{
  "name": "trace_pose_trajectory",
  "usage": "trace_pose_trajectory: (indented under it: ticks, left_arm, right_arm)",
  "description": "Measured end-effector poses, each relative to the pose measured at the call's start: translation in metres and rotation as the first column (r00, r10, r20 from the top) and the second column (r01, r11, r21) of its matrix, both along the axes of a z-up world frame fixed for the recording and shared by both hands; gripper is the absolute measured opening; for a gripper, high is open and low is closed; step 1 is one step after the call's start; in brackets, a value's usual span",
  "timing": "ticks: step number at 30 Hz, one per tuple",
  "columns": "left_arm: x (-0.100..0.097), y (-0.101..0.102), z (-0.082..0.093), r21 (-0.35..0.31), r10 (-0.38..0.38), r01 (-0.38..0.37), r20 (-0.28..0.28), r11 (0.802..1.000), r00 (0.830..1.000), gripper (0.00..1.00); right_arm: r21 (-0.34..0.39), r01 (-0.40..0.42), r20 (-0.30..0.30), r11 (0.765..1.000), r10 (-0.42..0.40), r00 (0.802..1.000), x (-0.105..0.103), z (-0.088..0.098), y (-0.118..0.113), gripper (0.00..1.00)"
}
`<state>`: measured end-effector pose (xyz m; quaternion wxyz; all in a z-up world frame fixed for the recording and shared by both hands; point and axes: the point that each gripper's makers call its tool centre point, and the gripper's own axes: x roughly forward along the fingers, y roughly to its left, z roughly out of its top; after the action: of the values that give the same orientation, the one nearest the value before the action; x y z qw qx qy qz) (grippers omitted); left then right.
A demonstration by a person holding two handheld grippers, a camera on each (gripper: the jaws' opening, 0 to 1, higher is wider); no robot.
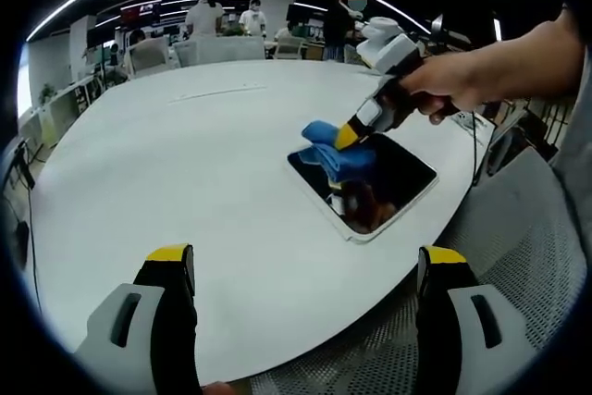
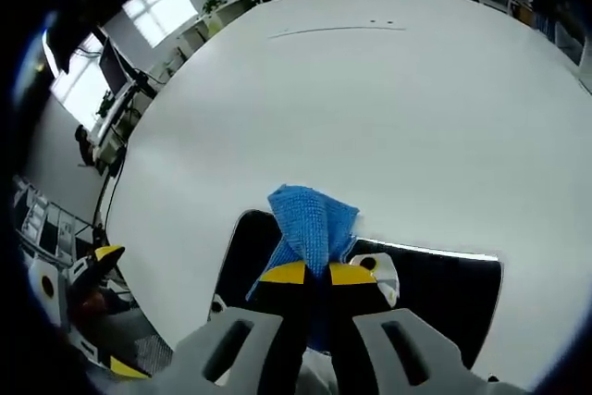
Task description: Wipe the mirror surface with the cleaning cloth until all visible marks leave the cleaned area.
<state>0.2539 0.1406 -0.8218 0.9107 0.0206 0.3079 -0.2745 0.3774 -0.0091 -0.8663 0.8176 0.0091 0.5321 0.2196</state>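
Observation:
A dark rectangular mirror [image 1: 388,182] with a white frame lies flat on the white table near its edge. On its far corner rests a blue cleaning cloth [image 1: 335,147], held by my right gripper [image 1: 350,136], which a person's hand grips from the right. In the right gripper view the right gripper [image 2: 316,273] is shut on the blue cloth [image 2: 310,217], pressed onto the mirror [image 2: 435,293]. My left gripper [image 1: 305,261] stands open over the near table edge, well short of the mirror, nothing between its jaws.
The large round white table [image 1: 185,154] stretches away beyond the mirror. Grey mesh chairs [image 1: 527,228] stand at the right by the table edge. People and desks [image 1: 222,30] are far behind. The left gripper [image 2: 97,265] peeks in at the lower left.

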Motion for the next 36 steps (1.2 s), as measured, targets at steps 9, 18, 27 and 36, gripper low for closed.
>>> trace_pose_trajectory:
  ticks: [9,18,27,36]
  left_arm:
    - [0.000,0.001,0.001,0.003,0.004,-0.004,0.008,1.000,1.000,0.99]
    - [0.000,0.000,0.001,0.004,-0.002,0.002,0.008,1.000,1.000,0.99]
    - [0.001,0.001,0.001,0.008,0.002,-0.002,0.017,1.000,1.000,0.99]
    - [0.001,0.001,0.001,0.010,0.004,-0.004,0.017,1.000,1.000,0.99]
  right_arm:
    - [0.006,0.006,0.002,1.000,-0.006,1.000,-0.013,0.000,0.000,0.01]
    - [0.014,0.015,0.001,1.000,-0.015,1.000,-0.029,0.000,-0.002,0.01]
    - [0.032,0.031,-0.010,0.999,-0.031,0.999,-0.046,0.000,-0.003,0.01]
    - [0.034,0.034,-0.008,0.999,-0.034,0.999,-0.061,0.000,-0.001,0.01]
